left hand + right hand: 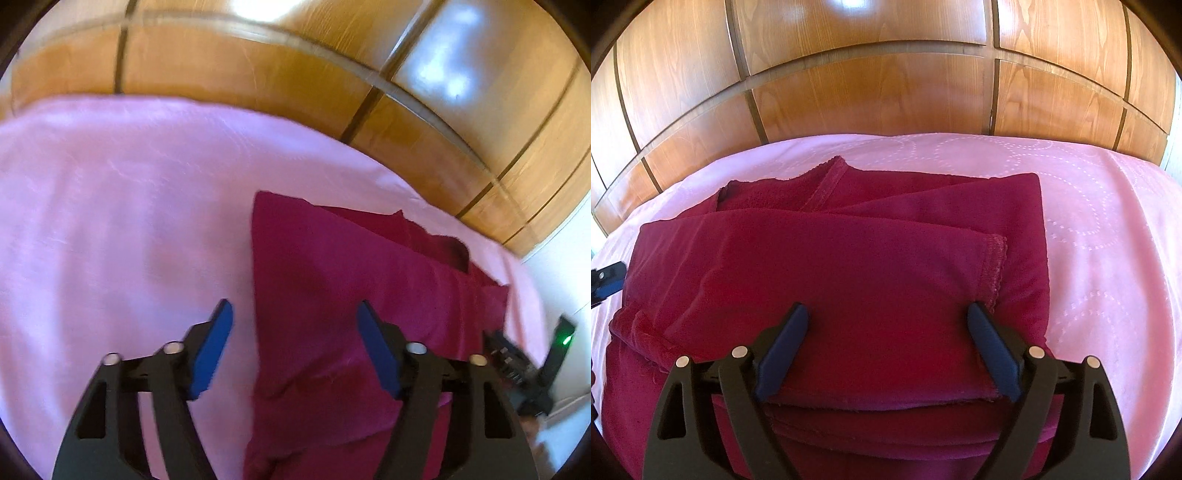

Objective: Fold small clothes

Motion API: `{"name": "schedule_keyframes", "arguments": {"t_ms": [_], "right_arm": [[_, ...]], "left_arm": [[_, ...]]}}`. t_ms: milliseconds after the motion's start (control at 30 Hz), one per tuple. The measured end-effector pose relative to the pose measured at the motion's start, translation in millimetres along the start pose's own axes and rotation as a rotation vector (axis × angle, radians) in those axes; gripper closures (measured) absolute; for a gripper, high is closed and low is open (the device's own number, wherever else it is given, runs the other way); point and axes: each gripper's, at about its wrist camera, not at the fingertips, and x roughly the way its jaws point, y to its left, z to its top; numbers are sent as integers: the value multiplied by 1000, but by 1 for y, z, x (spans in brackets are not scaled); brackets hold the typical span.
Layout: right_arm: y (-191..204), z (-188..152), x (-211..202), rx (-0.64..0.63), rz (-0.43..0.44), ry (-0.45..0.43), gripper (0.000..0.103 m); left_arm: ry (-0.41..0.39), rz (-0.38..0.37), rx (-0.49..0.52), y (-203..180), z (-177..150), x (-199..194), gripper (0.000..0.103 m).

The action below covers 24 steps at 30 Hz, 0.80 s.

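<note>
A: Where's our crimson garment (pixel 849 280)?
B: On the pink bedspread (pixel 1089 229), under our right gripper (pixel 888 325), stretching crosswise. Left gripper (pixel 295 328) hangs at its edge.
A: Jaws?
B: Both wide, holding nothing. Right's nearer.

garment (pixel 849 266) on bedsheet (pixel 1089 229) | wooden panels (pixel 871 92) behind | left gripper (pixel 607 282) at garment's left edge

Garment (pixel 849 266) deep crimson, plain, hems stitched in same red; bedsheet (pixel 1089 221) pale pink with dotted ring pattern; wardrobe panels (pixel 871 92) orange-brown woodgrain, dark seams; gripper pads (pixel 214 347) blue, arms black.
</note>
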Motion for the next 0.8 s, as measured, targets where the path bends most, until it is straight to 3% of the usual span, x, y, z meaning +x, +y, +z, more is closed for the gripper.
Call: {"name": "schedule_keyframes", "arguments": {"t_ms": [33,100,233,367,467,567,600,800], "right_arm": [[0,0,0,-2,-2,0,14],[1,0,0,-4,-7,1,14],[7,2,-2,-29,-29,8,14],[17,4,-5,-66,-7,9,11],[26,3,7,-115,-35,38,5],[22,3,13,-105,-17,47,3],[22,3,13,-105,-15,45,3],[21,3,14,-110,-22,49,3]], "left_arm": [[16,-21,-12,2,3,5,62],[18,-47,-16,3,7,10,88],[-55,-20,12,-5,4,-3,92],[-69,184,95,-11,-7,12,92],[-65,231,101,-13,-12,23,88],[-91,374,134,-25,-14,14,53],[-104,398,126,-24,-16,3,51],[-151,369,114,-22,-67,-65,49]]}}
